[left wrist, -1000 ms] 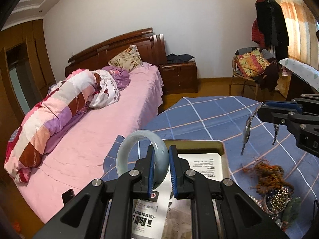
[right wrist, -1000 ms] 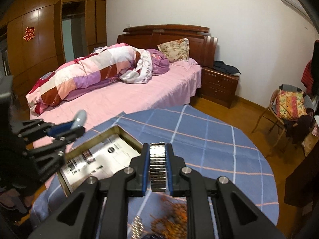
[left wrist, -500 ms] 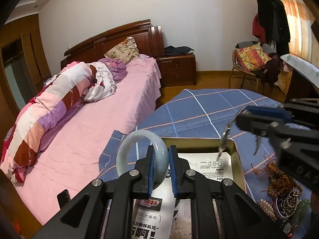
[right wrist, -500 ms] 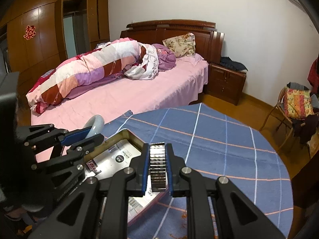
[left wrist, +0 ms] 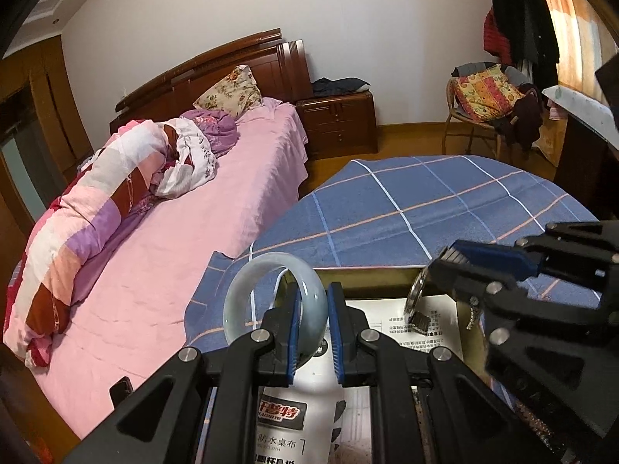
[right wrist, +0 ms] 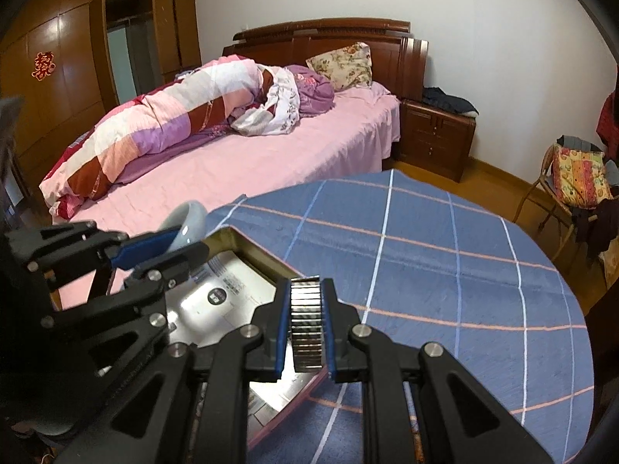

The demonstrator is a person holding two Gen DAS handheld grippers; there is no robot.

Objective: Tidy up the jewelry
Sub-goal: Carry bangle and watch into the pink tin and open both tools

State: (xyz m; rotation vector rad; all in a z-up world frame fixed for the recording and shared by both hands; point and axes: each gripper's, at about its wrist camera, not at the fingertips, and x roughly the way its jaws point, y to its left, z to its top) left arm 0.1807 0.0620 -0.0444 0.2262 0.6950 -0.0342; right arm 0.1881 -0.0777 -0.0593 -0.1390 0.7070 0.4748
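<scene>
My left gripper is shut on a pale green jade bangle, held upright over the near left part of a shallow gold-rimmed box lined with printed paper. My right gripper is shut on a silver metal watch band. In the left wrist view the watch hangs from the right gripper over the box's right side, its lower end at the paper. The bangle also shows in the right wrist view, in the left gripper.
The box sits on a round table with a blue checked cloth. A pink bed with a rolled quilt lies left of the table. A nightstand and a chair with a cushion stand behind.
My right gripper has moved left with the watch, from above the cloth to over the box, and lower. The left gripper still holds the bangle over the box.
</scene>
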